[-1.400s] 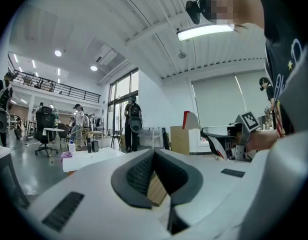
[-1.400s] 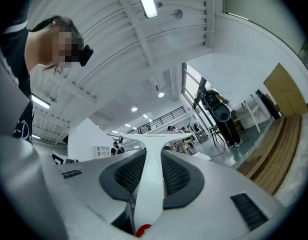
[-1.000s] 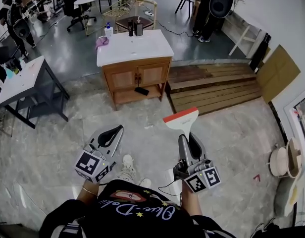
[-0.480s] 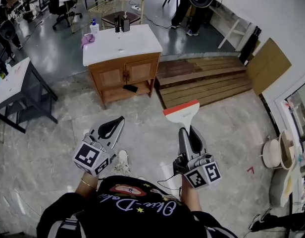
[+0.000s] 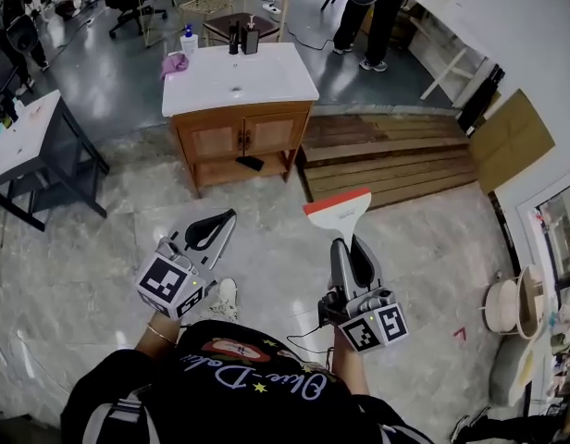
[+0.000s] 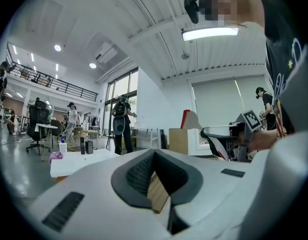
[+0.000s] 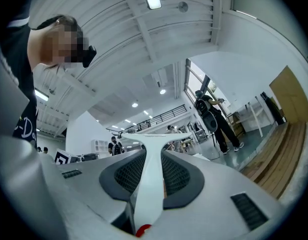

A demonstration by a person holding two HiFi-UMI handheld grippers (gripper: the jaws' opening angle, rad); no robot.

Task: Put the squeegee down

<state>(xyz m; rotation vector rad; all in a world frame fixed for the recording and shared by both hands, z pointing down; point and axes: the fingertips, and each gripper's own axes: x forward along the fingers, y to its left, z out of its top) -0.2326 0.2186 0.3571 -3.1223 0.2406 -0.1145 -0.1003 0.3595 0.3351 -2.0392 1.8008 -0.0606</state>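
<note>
The squeegee (image 5: 340, 217) is in the air in front of the person, above the marble floor (image 5: 266, 248) and well apart from any surface, so I judge that the putting down is not yet begun and this is only the carrying step. The right gripper (image 5: 349, 251) has its fingers pinching the white handle, with the wide head and its red edge pointing forward and away from the body; in the right gripper view the handle (image 7: 146, 184) runs straight up between the two dark pads. The left gripper (image 5: 218, 226) carries nothing, and its fingers are pressed together at the tips. The nearest place to lay the tool seems to be the white top of the wooden cabinet (image 5: 239, 77), which is ahead. The next move calls, I think, for coming closer, lowering the squeegee until it rests on that surface, and only then spreading the fingers. The lower end of the handle is hidden inside the right gripper, and a small red part at the bottom of the right gripper view is cut off, so I cannot tell what it is
</note>
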